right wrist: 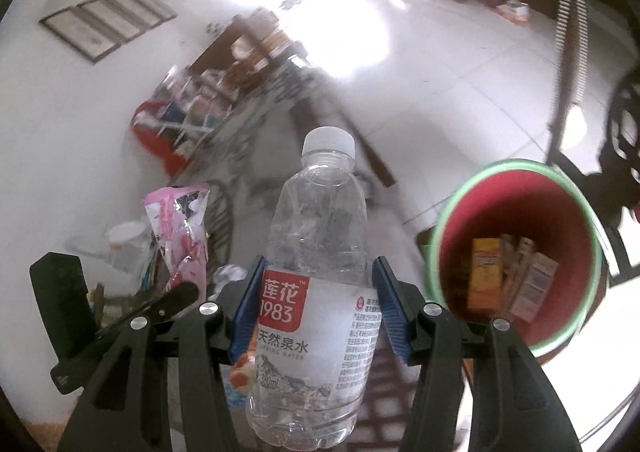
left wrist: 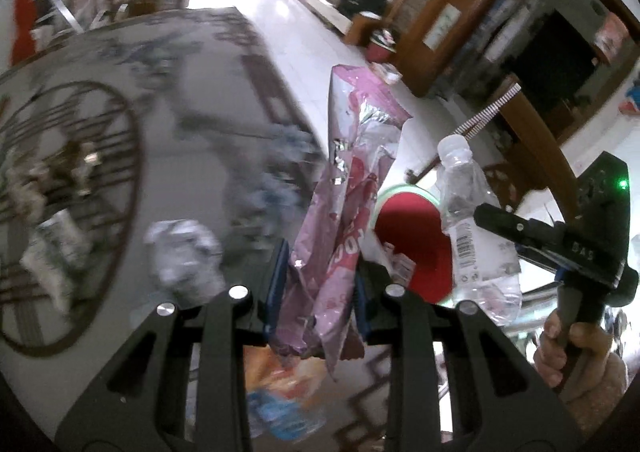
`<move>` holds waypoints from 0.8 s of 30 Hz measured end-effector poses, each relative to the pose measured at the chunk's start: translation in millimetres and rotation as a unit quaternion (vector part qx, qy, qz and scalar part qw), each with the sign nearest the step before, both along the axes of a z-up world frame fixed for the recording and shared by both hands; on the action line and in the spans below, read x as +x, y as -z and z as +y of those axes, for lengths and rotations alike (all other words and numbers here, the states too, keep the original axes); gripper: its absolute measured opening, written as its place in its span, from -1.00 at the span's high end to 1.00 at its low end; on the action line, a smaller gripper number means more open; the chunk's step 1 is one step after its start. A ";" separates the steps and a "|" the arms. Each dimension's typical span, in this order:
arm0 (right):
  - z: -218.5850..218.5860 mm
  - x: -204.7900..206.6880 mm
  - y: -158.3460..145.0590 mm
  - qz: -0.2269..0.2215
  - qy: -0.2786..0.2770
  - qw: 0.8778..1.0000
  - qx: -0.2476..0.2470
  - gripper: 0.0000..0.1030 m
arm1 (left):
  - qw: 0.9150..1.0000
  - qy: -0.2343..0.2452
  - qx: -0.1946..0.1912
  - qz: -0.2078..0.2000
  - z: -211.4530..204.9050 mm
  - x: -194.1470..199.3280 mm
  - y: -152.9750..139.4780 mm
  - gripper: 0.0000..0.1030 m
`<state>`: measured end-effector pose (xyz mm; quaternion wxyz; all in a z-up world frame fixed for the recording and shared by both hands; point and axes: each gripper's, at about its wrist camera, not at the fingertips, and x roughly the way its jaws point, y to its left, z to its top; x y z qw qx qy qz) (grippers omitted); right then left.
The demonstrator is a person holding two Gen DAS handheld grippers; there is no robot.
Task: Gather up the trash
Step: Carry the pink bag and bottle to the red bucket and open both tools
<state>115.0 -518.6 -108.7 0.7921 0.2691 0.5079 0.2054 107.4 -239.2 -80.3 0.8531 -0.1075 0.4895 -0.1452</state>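
While both loads hang clear of the counter (left wrist: 168, 140) | my right hand-held gripper (right wrist: 316, 304) clamps the clear plastic water bottle (right wrist: 316, 292) upright | left hand-held gripper (left wrist: 320, 284) pinches the crumpled pink foil wrapper (left wrist: 348, 188) | red green-rimmed bucket (right wrist: 516, 252) lies right of the bottle, nearer my right hand.

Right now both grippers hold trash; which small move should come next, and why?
Probably carry the right gripper with the bottle over the red bin and release: the bin stands open just beside it, cartons already inside.
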 end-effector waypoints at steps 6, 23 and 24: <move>-57.0 -8.9 14.1 0.018 0.061 0.998 -0.001 0.00 | 0.998 0.062 -0.004 0.014 -59.0 20.8 8.9 0.46; -124.9 -15.4 27.2 0.033 0.148 0.988 -0.011 -0.43 | 0.988 0.148 0.006 0.033 -147.0 49.7 27.6 -0.11; -124.8 -14.9 26.2 0.033 0.148 0.988 -0.014 -0.43 | 0.989 0.145 0.006 0.033 -144.7 49.9 27.0 -0.11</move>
